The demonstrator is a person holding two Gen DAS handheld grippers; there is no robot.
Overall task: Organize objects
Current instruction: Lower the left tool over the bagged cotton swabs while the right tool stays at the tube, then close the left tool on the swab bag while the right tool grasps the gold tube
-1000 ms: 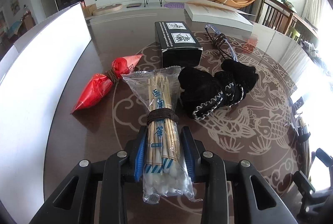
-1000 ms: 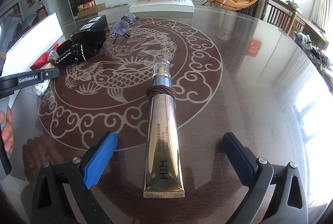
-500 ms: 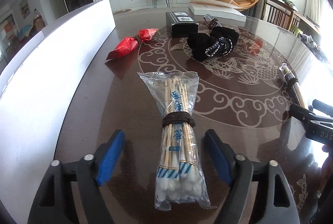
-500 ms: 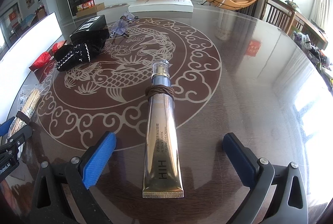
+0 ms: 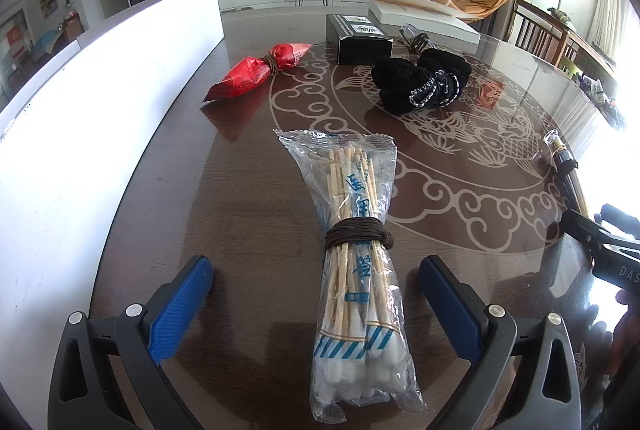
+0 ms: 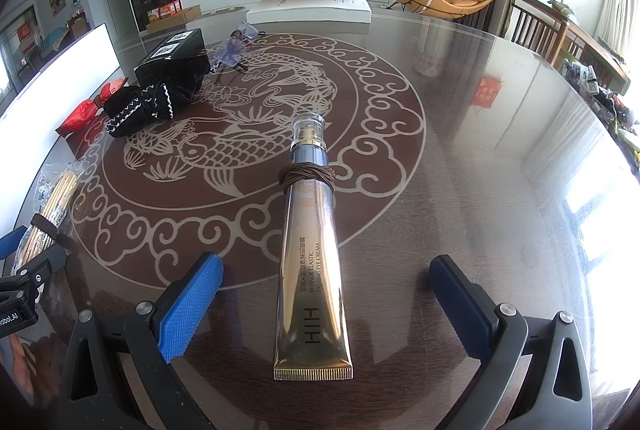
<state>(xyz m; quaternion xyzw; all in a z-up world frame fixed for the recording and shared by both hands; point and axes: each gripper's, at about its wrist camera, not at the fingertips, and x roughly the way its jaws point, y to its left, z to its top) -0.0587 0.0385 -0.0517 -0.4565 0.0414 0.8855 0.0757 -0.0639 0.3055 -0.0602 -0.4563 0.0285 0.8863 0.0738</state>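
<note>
A clear bag of cotton swabs (image 5: 358, 254) tied with a brown cord lies flat on the dark table. It rests between the blue pads of my left gripper (image 5: 316, 304), whose jaws are opening wide and touch nothing. In the right wrist view a gold cream tube (image 6: 312, 262) with a brown cord around its neck lies between the spread pads of my right gripper (image 6: 326, 302), which is open and clear of the tube. The swab bag (image 6: 48, 206) also shows at that view's left edge.
A red tied packet (image 5: 256, 74), a black box (image 5: 358, 38), a black knitted bundle (image 5: 420, 80) and a white flat box (image 5: 424, 18) lie farther back. A white panel (image 5: 92, 110) runs along the table's left side. The cream tube's cap (image 5: 558, 146) pokes in at right.
My left gripper let go of the swab bag, spread its jaws wide and drew back toward me. The bag now lies on the table. The right gripper and tube stayed put.
</note>
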